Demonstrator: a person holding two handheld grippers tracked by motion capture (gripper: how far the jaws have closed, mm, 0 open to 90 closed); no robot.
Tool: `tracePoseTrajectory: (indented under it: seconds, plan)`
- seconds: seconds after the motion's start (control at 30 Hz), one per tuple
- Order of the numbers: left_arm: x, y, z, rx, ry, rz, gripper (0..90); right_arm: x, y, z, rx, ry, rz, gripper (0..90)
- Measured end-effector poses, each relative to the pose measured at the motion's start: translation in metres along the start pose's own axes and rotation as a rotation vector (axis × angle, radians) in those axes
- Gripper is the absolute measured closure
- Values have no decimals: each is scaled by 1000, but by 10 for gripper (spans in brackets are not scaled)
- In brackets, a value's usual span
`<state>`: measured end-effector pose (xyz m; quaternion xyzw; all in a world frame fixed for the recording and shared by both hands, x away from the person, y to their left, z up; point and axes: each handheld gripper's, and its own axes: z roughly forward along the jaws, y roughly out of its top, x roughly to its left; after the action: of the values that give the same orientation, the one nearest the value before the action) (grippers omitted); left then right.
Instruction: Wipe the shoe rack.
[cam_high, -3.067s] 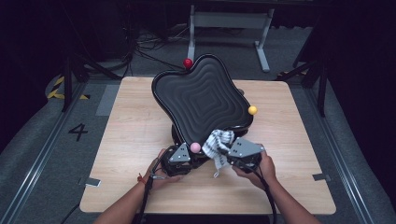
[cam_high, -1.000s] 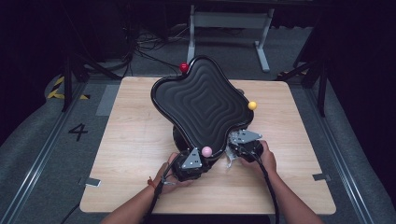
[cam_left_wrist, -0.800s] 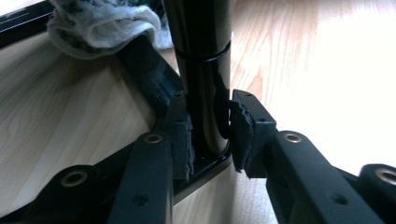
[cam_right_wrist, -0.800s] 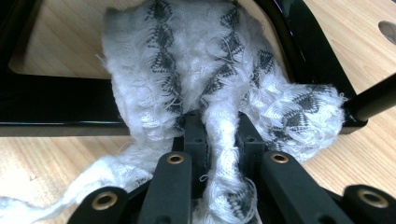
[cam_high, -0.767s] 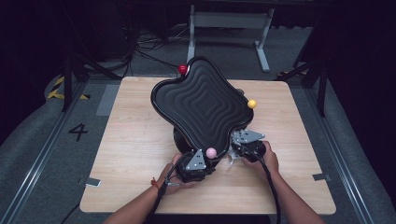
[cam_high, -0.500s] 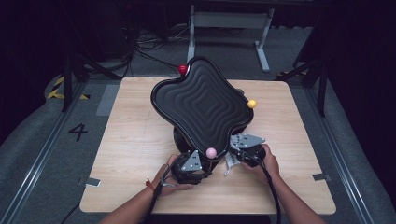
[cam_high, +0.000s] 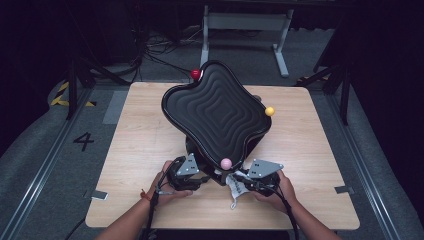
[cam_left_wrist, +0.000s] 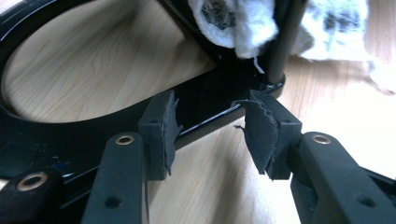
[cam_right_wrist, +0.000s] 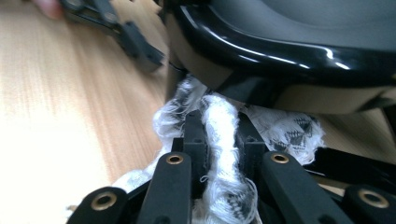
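Note:
A black wavy-topped board (cam_high: 215, 112) stands tilted on a black stand, with a red ball (cam_high: 195, 74), a yellow ball (cam_high: 269, 111) and a pink ball (cam_high: 226, 163) on its rim. My right gripper (cam_high: 245, 184) is shut on a white lace cloth (cam_high: 234, 188) just below the board's near edge; the cloth (cam_right_wrist: 219, 126) is bunched between the jaws under the glossy rim (cam_right_wrist: 280, 51). My left gripper (cam_high: 196, 179) is open, its pads (cam_left_wrist: 161, 133) either side of the stand's black base ring (cam_left_wrist: 205, 100) without touching it.
The wooden table (cam_high: 130, 150) has bare room left and right of the stand. A thin black post (cam_left_wrist: 282, 42) rises from the base ring beside the cloth (cam_left_wrist: 243, 23). The left gripper (cam_right_wrist: 119, 25) lies close beyond the cloth. Cables and a metal frame (cam_high: 245, 22) lie behind the table.
The right gripper has drawn the cloth down from the board's edge toward the person. The left gripper swung in to the stand's base, then eased slightly left.

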<state>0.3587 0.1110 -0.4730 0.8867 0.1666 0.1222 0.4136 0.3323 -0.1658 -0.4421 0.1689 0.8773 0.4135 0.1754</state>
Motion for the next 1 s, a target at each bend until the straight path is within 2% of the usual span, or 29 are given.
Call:
tracePoseTrajectory:
  seconds: [0.13,0.3,0.63,0.83,0.9,1.0]
  plan:
    - [0,0,6,18,-9,4,531,3,-2,4,-2,23,-17,782]
    - [1,0,9,7,-18,-7,524,4,-4,10,-4,22,-28,782]
    - [1,1,11,6,-25,-3,533,10,-10,23,50,21,-66,781]
    - [1,1,11,5,-27,-4,533,10,-12,27,73,-2,-87,778]
    - [1,1,10,3,-29,-9,533,7,-14,28,67,-30,-81,779]
    - [4,0,10,2,-32,-22,537,-3,-18,29,49,-53,-35,782]
